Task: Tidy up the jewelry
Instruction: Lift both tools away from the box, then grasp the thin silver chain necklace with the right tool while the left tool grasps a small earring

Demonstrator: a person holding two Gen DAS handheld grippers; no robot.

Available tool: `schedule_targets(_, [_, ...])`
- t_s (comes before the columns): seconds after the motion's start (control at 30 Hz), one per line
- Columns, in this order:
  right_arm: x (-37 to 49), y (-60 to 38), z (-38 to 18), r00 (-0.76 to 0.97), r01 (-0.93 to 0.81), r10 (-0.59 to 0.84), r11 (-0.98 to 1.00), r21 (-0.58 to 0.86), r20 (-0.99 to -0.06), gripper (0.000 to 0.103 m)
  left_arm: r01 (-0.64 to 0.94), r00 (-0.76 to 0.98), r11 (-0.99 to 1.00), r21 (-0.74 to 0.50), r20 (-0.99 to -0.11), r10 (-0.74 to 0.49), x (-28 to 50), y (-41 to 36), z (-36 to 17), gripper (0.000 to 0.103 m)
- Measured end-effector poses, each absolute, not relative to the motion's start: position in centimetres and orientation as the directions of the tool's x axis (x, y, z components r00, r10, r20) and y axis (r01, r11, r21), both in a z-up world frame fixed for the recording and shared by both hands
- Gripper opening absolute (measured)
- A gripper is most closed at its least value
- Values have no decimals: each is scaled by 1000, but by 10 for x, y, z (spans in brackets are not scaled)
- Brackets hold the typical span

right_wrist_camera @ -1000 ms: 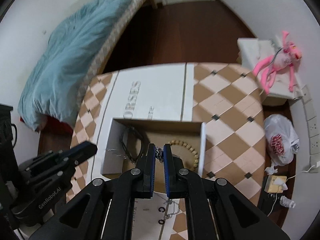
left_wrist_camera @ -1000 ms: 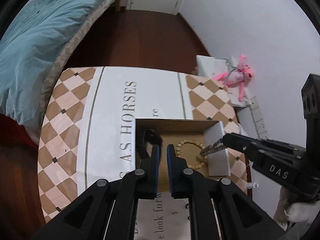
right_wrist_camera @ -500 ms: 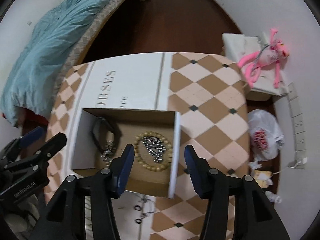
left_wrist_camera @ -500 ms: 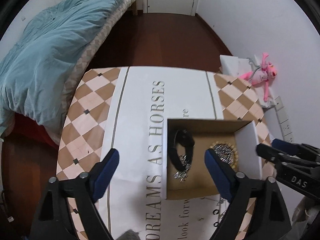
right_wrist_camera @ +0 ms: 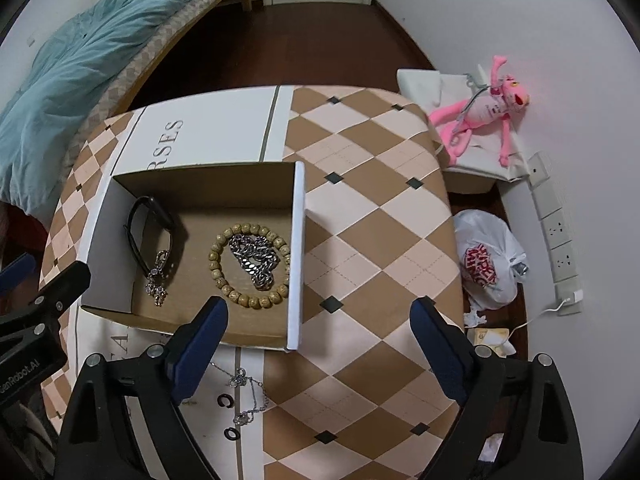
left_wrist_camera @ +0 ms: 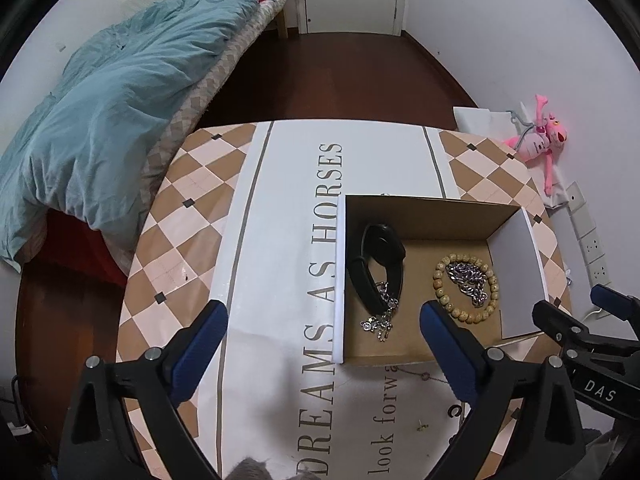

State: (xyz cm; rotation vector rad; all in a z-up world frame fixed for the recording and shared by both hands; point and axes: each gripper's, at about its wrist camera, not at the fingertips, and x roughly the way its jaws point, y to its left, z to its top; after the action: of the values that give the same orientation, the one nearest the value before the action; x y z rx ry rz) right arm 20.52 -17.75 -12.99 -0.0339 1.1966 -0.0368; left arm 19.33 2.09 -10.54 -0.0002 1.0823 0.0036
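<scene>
- Jewelry, boxed lot: I count four pieces in the open cardboard box (right_wrist_camera: 296, 256), which sits on the table (right_wrist_camera: 372, 216) over a white printed runner (left_wrist_camera: 280, 240).
- Wooden bead bracelet (right_wrist_camera: 218, 248): lies flat on the box floor, toward its right wall, forming a closed ring.
- Silver curb chain (right_wrist_camera: 254, 260): heaped inside the ring of beads, touching them on the near-right side.
- Black band (left_wrist_camera: 380, 256): rests against the left inner wall of the box, looped on edge.
- Fine silver chain with small charms (left_wrist_camera: 380, 320): trails from the near end of the black band across the box floor.
- Loose pieces outside the box: a thin silver necklace (right_wrist_camera: 248, 392) lies on the runner just in front of the box's near wall, with two small dark rings (right_wrist_camera: 228, 402) beside it. In my left view a tiny stud (left_wrist_camera: 421, 426) sits on the runner nearby.
- My left gripper (left_wrist_camera: 322, 324): fingers spread wide, nothing between them, held above the runner and the box's left wall.
- My right gripper (right_wrist_camera: 318, 320): fingers likewise spread wide and empty, held above the box's near right corner and the checked tabletop.
- Surroundings: bed with blue quilt (left_wrist_camera: 112, 120) to the left, pink plush toy (right_wrist_camera: 484, 116) and a white plastic bag (right_wrist_camera: 488, 260) on the right by the wall.
</scene>
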Motion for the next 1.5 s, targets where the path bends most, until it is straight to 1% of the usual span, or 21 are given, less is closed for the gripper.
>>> schedule_targets(0.5, [152, -178, -70, 527, 53, -90, 996, -72, -845, 94, -15, 581, 1000, 12, -814, 19, 146, 15, -55, 98])
schedule_targets(0.77, [123, -179, -30, 605, 64, -76, 997, -47, -793, 94, -9, 628, 1000, 0, -778, 6, 124, 12, -27, 98])
schedule_targets(0.93, [112, -182, -20, 618, 63, -48, 998, -11, -785, 94, -28, 632, 1000, 10, -774, 25, 117, 13, -21, 98])
schedule_targets(1.0, [111, -184, -28, 597, 59, -30, 998, 7, -802, 94, -34, 621, 999, 18, -783, 35, 115, 13, -27, 98])
schedule_targets(1.1, [109, -186, -56, 539, 52, -1, 998, 32, -842, 94, -48, 583, 998, 27, -811, 50, 113, 17, -50, 98])
schedule_targets(1.27, [104, -192, -134, 409, 59, 97, 989, 132, -907, 93, -83, 486, 993, 87, -866, 116, 107, 23, -110, 98])
schedule_targets(1.3, [104, -193, -148, 389, 64, 112, 987, 148, -914, 89, -84, 467, 992, 94, -876, 123, 106, 24, -120, 98])
schedule_targets(1.33, [103, -193, -161, 372, 65, 128, 984, 163, -919, 80, -87, 446, 991, 106, -885, 134, 106, 25, -132, 98])
schedule_targets(1.4, [100, -190, -176, 355, 62, 154, 980, 187, -922, 71, -94, 413, 987, 130, -897, 157, 104, 28, -149, 98])
schedule_targets(1.5, [95, -179, -190, 356, 33, 178, 979, 203, -917, 61, -102, 387, 985, 140, -907, 169, 101, 32, -164, 98])
